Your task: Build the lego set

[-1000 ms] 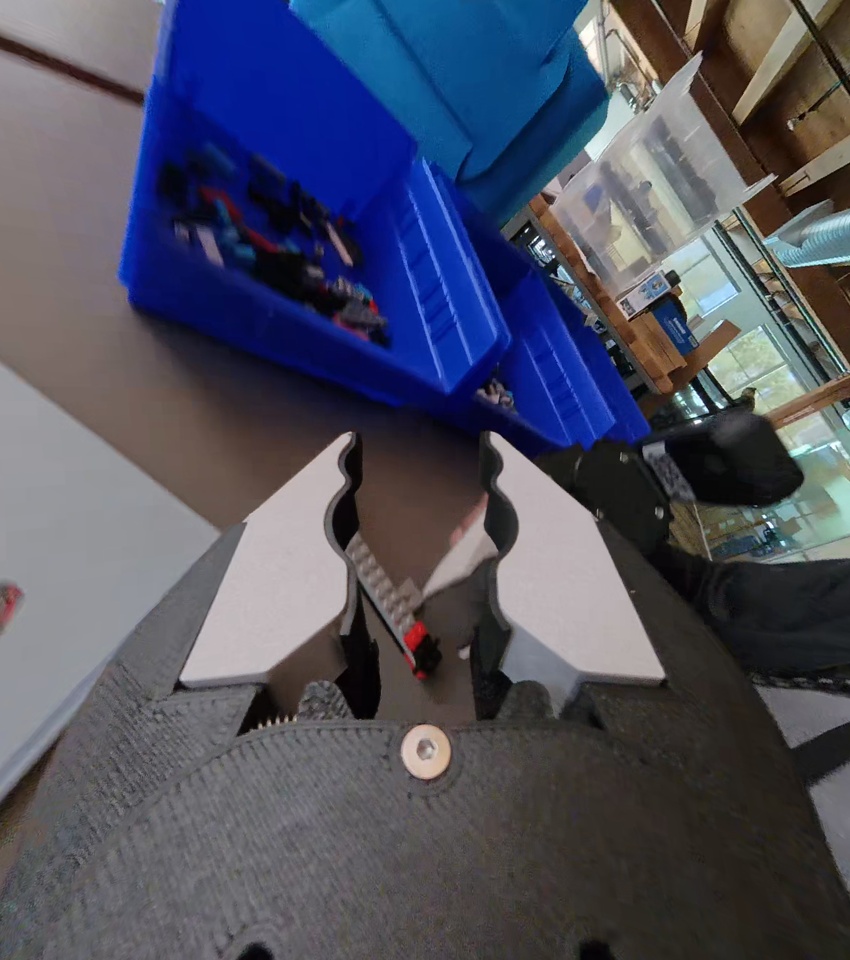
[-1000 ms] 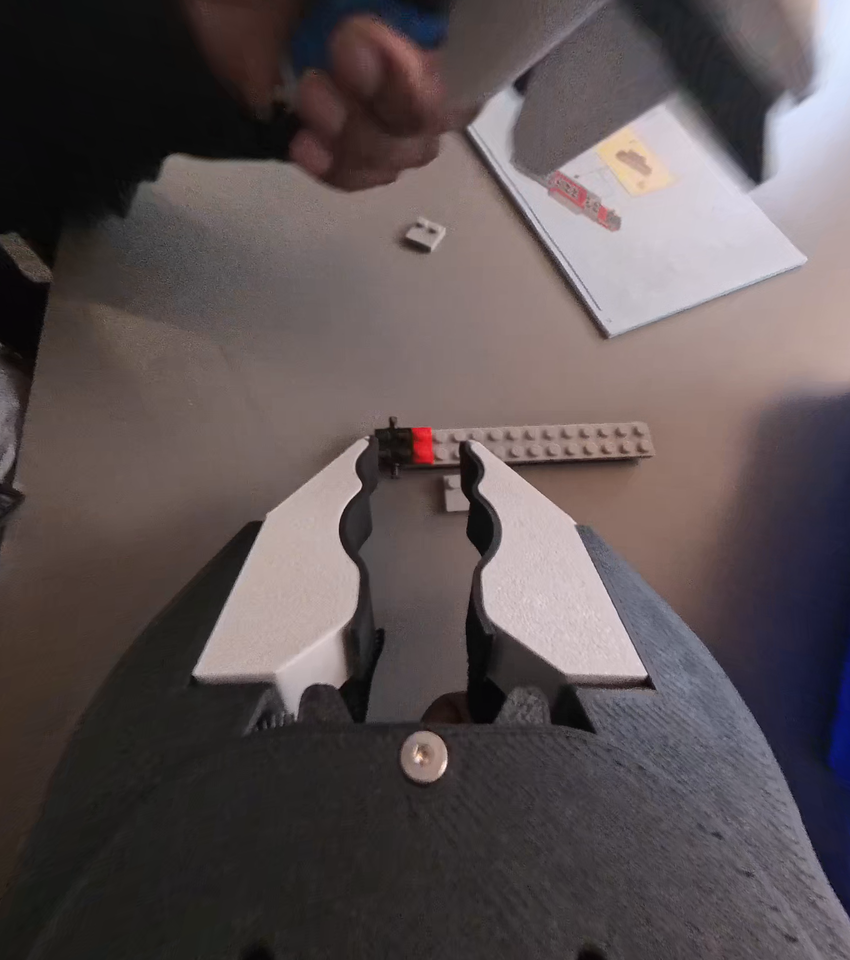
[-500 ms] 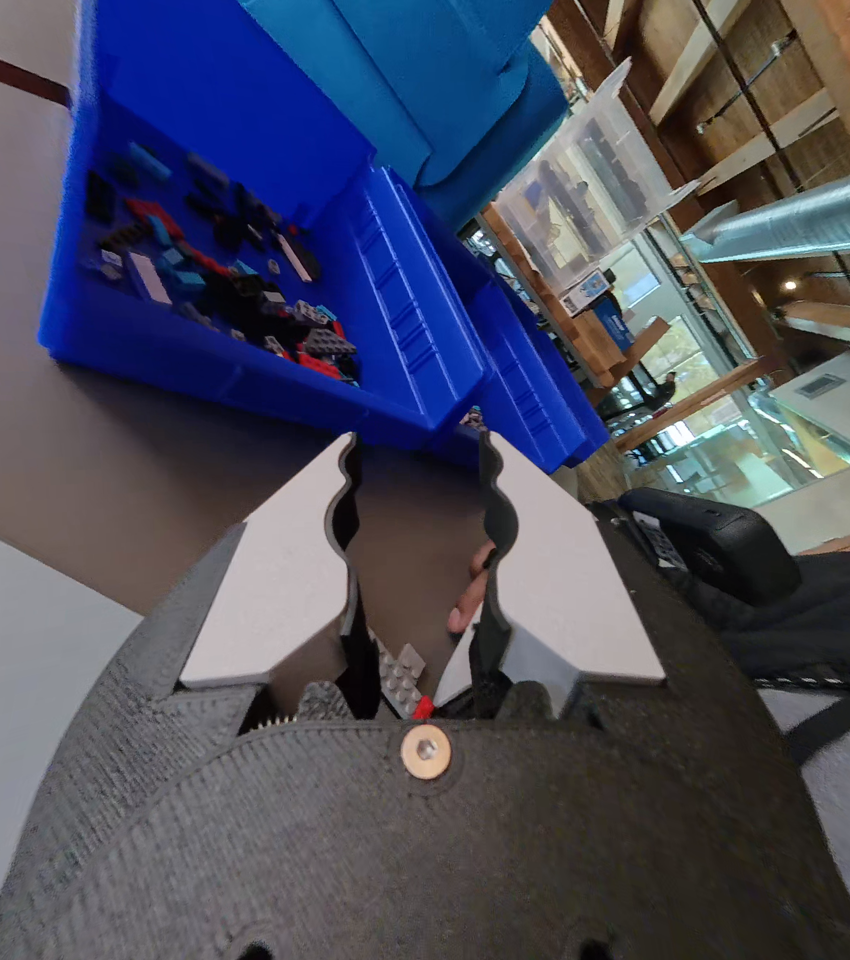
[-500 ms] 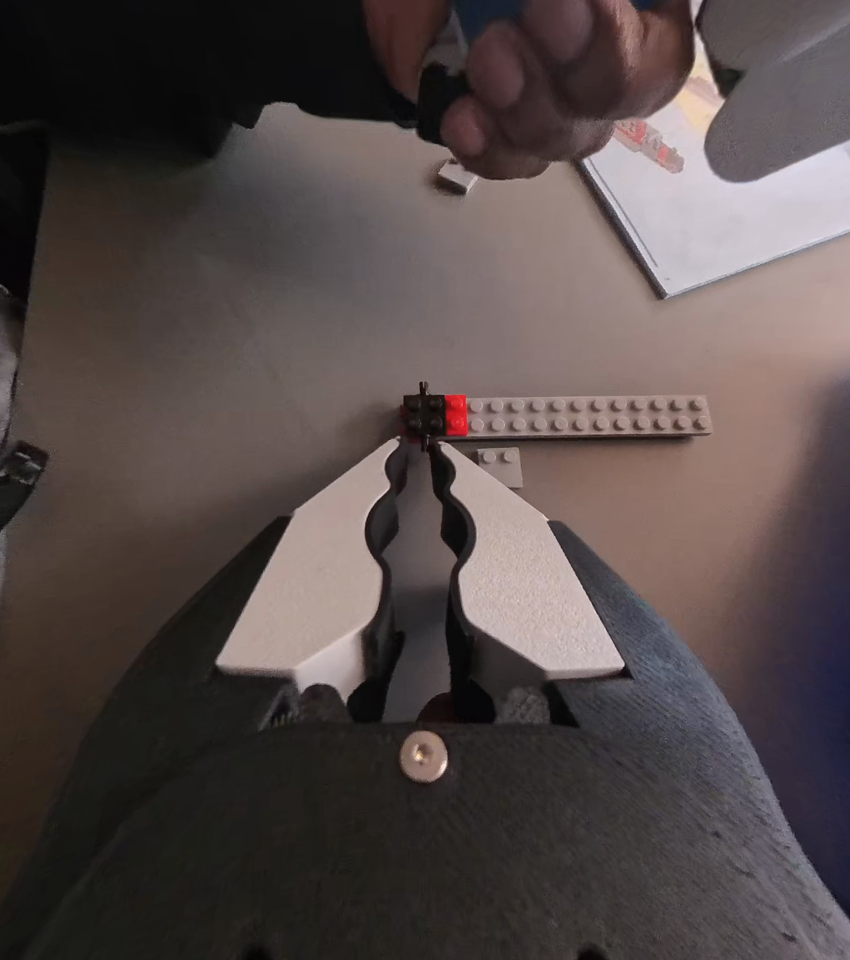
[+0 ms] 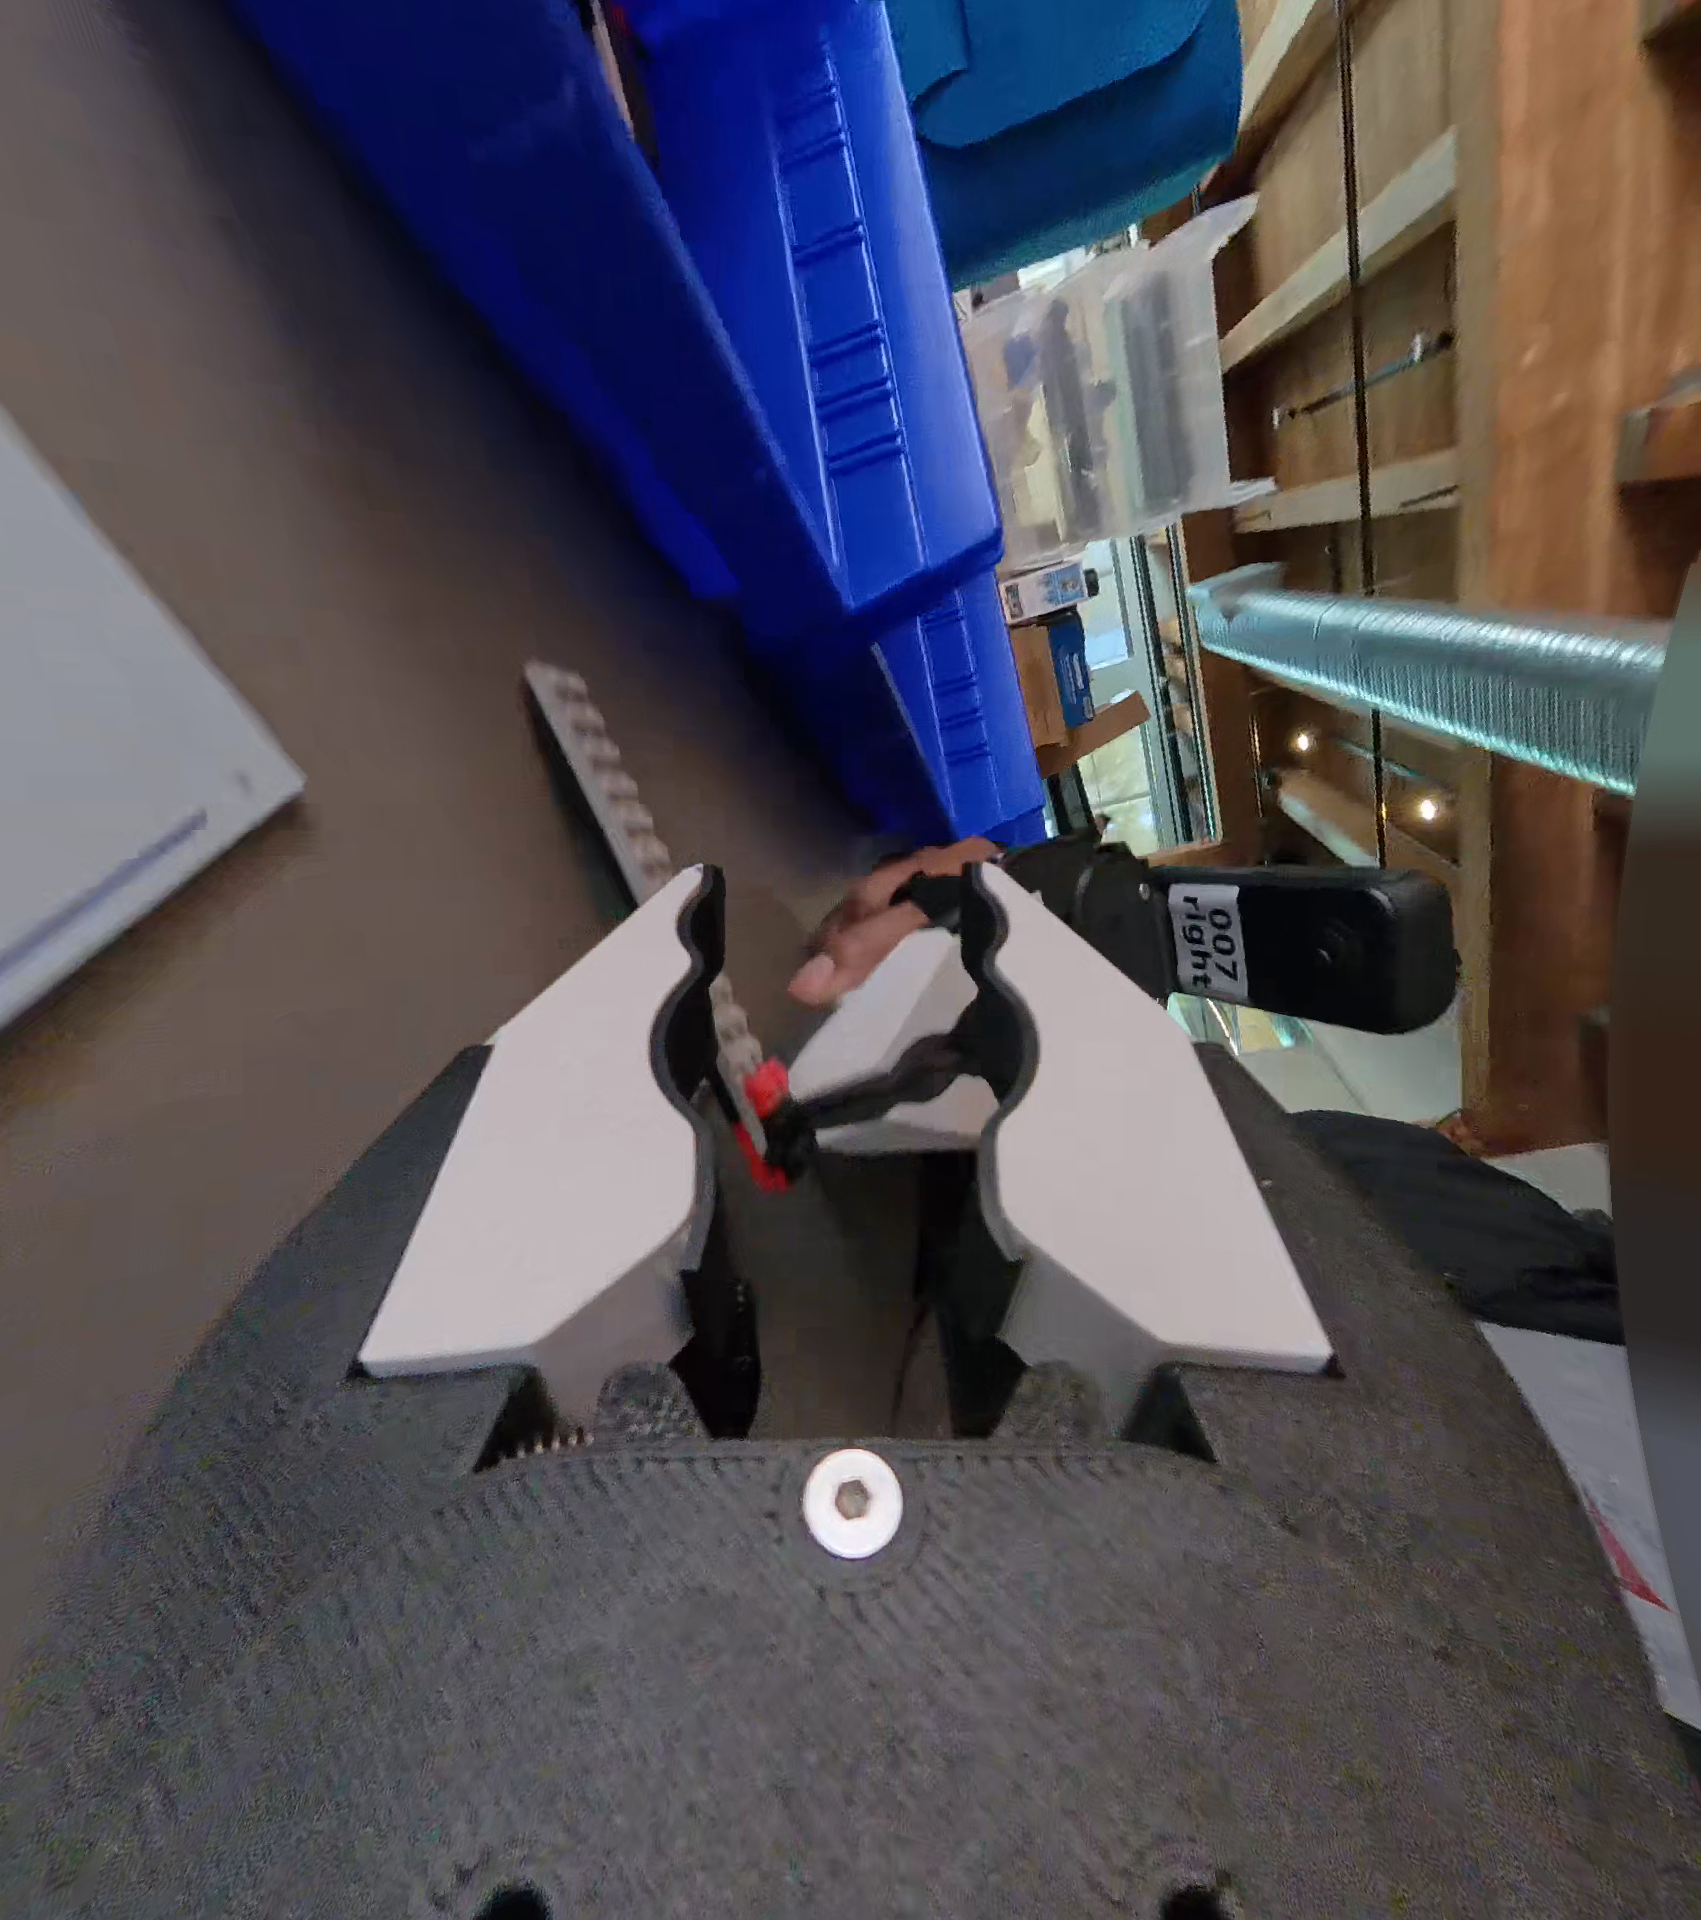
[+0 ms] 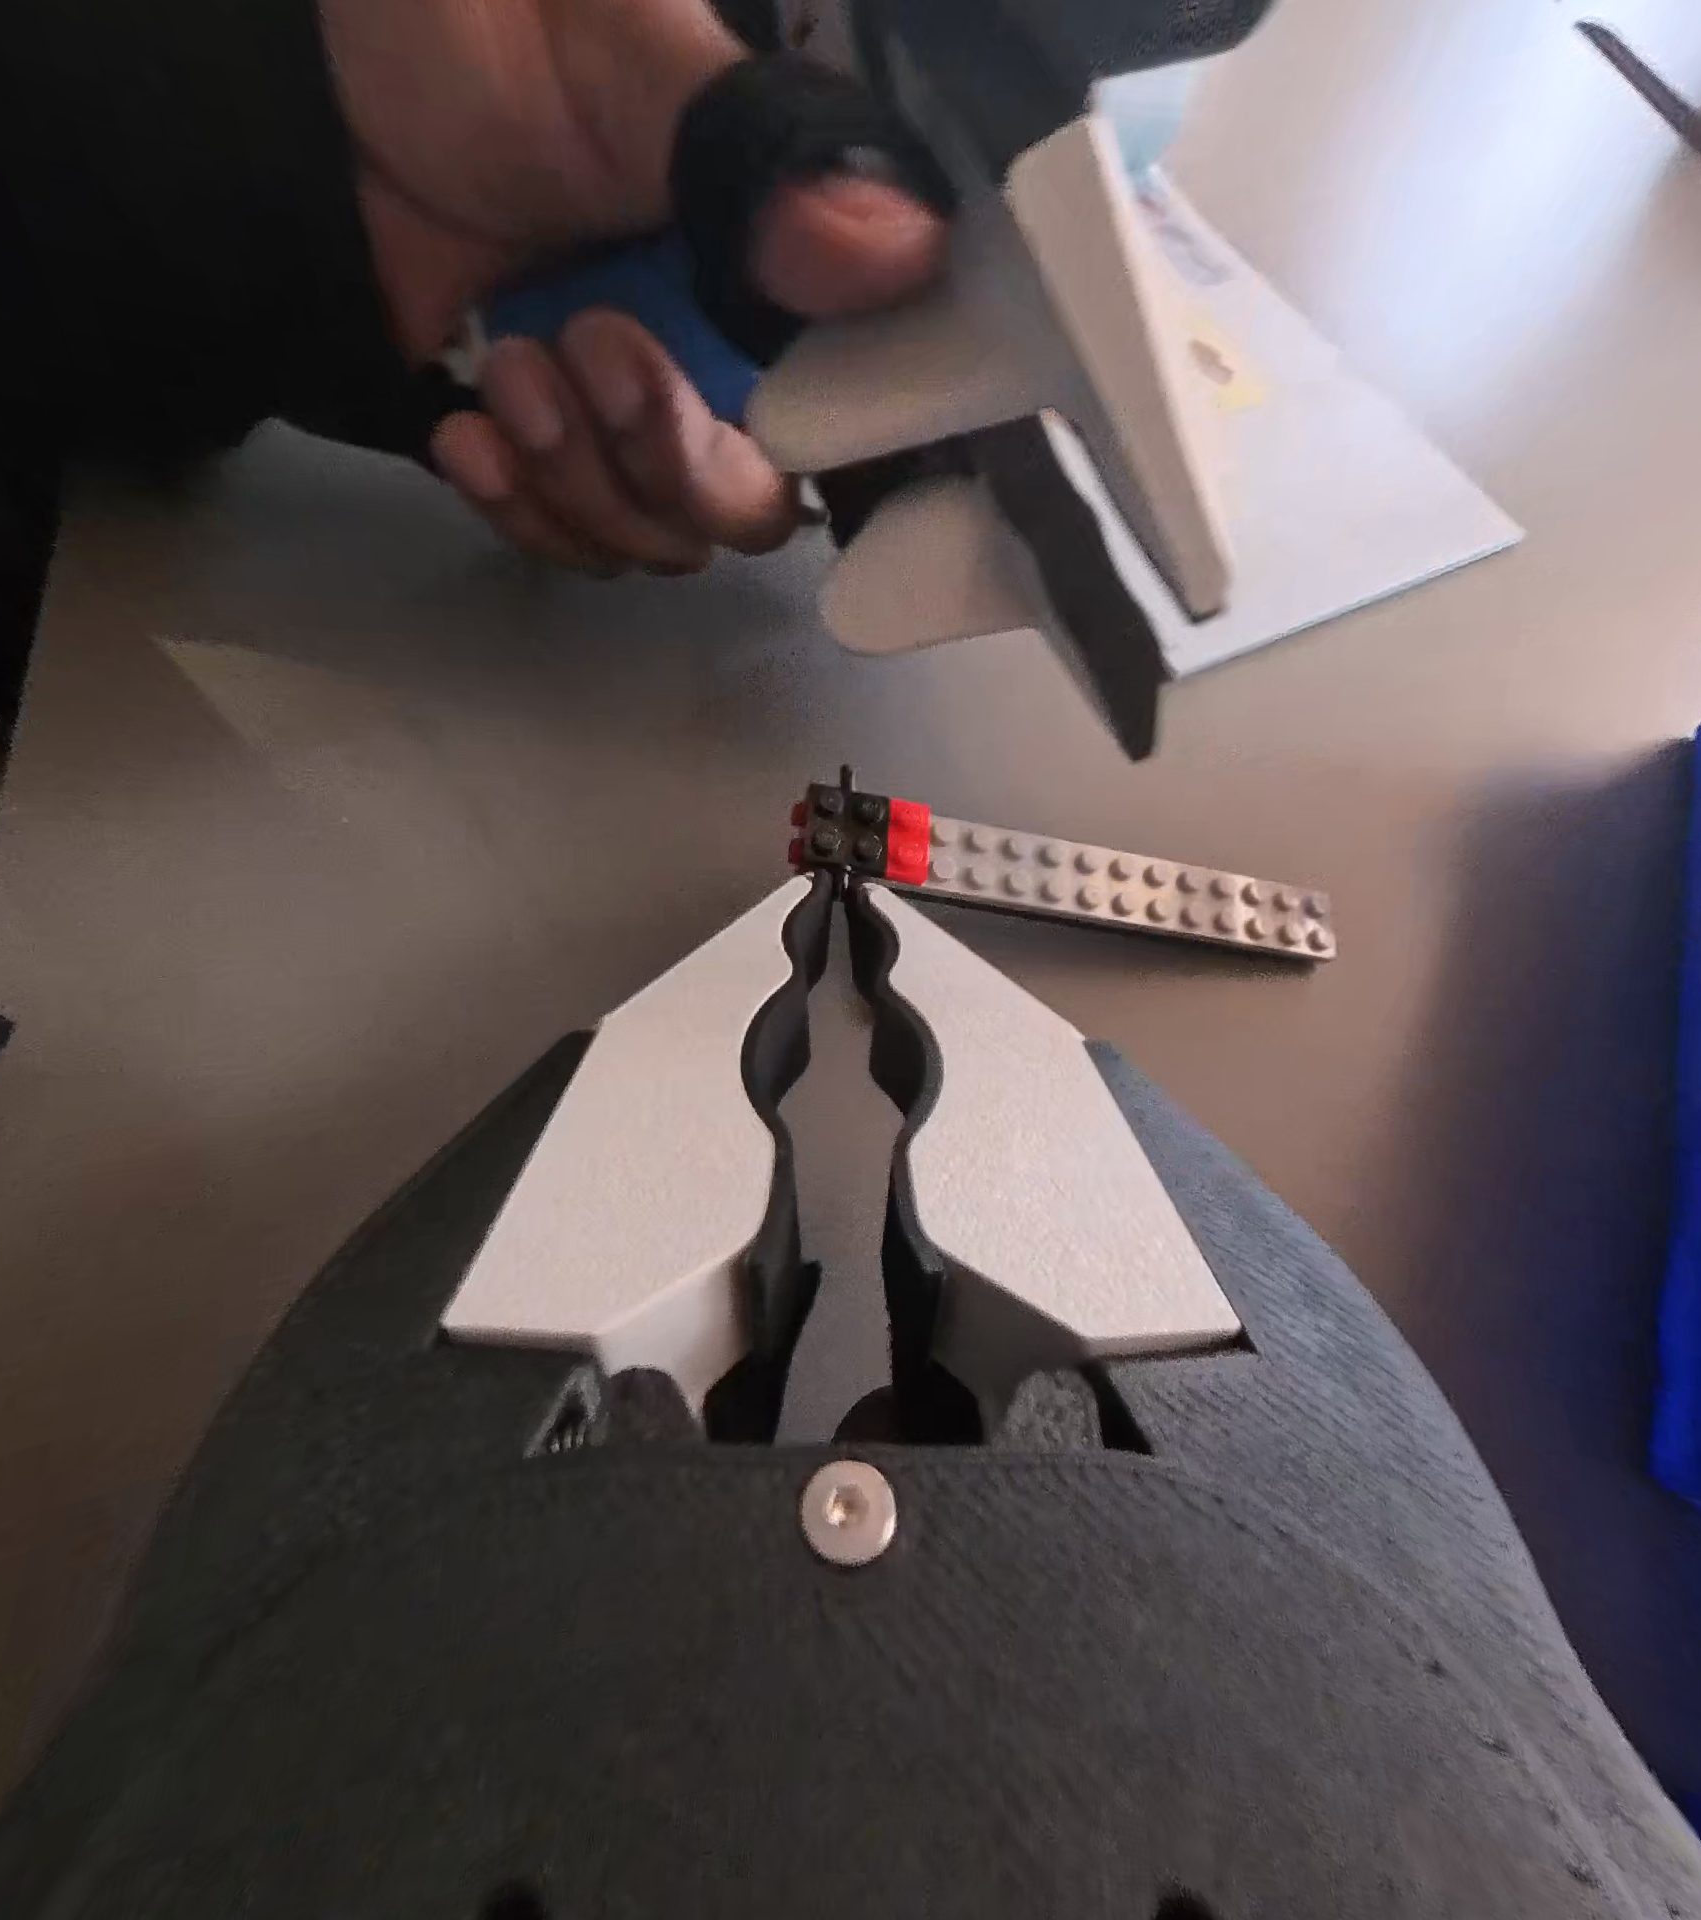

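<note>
The right gripper [image 6: 841, 894] is pinched shut on a thin black peg at the near end of the long grey plate [image 6: 1126, 896], which runs away rightward. Farther off, the left gripper [image 5: 841, 904] gapes empty.

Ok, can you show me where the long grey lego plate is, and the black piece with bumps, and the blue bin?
long grey lego plate [image 6: 1126, 902], right wrist view, middle of its studded top.
black piece [image 6: 844, 827], right wrist view, its studded top.
blue bin [image 5: 825, 343], left wrist view, its ribbed outer wall.
</note>
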`<state>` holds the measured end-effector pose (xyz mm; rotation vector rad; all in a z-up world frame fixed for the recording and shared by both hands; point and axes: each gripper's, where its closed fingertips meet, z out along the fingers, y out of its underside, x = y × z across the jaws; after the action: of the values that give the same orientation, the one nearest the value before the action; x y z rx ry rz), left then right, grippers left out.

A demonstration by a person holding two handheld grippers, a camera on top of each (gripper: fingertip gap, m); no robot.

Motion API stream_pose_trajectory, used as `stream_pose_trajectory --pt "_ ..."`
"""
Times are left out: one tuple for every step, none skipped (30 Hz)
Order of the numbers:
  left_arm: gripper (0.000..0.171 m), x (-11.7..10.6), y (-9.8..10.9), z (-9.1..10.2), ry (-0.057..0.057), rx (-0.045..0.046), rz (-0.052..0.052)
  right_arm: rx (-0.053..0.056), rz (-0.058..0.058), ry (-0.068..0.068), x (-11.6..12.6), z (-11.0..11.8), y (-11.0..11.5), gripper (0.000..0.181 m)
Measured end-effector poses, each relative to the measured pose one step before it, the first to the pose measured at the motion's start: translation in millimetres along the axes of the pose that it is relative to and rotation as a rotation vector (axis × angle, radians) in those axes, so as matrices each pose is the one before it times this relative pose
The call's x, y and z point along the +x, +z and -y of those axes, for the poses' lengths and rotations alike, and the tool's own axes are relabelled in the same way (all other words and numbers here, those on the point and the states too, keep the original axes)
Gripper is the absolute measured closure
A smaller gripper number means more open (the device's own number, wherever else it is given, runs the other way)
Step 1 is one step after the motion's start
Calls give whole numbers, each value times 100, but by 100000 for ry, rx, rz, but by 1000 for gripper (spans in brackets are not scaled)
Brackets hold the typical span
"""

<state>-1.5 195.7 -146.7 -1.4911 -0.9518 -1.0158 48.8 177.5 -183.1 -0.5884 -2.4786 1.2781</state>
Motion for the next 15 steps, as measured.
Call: stream_pose_trajectory --pt "126 -120 -523 -414 -436 1359 1325 746 -812 -555 108 107 -23 176" --pt "126 -88 -451 -445 46 785 1381 895 -859 -846 78 142 -19 176" --pt "127 -44 -346 -463 136 258 896 1078 -903 -1118 77 176 -2 176" --pt "127 -53 -255 -433 -181 19 673 907 -711 -1050 32 169 6 176" --pt "127 -97 -156 -384 -477 -50 392 786 -511 -1135 -5 141 11 176" --pt "127 -61 -59 -367 -1019 -199 -346 1012 -471 -1435 -32 187 16 176" --pt "127 -40 11 -396 -1444 -550 -784 937 -264 -1379 -61 166 8 176" --pt "127 41 61 -421 -1476 -793 -1183 715 -160 -1202 -69 130 25 176" --pt "127 176 74 -399 -1341 -739 -1520 605 -181 -1148 -56 113 15 176" --pt "127 195 65 -379 -1092 -872 -1152 566 -351 -977 -17 101 7 176" --pt "127 70 51 -374 -656 -1032 -339 566 -301 -849 -4 91 -22 176" --pt "127 -5 14 -338 -533 -739 172 613 -170 -749 -21 80 -29 176" --pt "127 13 -12 -274 -643 -402 -121 548 -102 -574 -19 77 -35 176" --pt "127 39 -22 -239 -940 -371 -452 581 -219 -475 15 76 -55 176" --pt "127 85 -4 -168 -1055 -292 -891 478 30 -409 -25 51 -40 176"
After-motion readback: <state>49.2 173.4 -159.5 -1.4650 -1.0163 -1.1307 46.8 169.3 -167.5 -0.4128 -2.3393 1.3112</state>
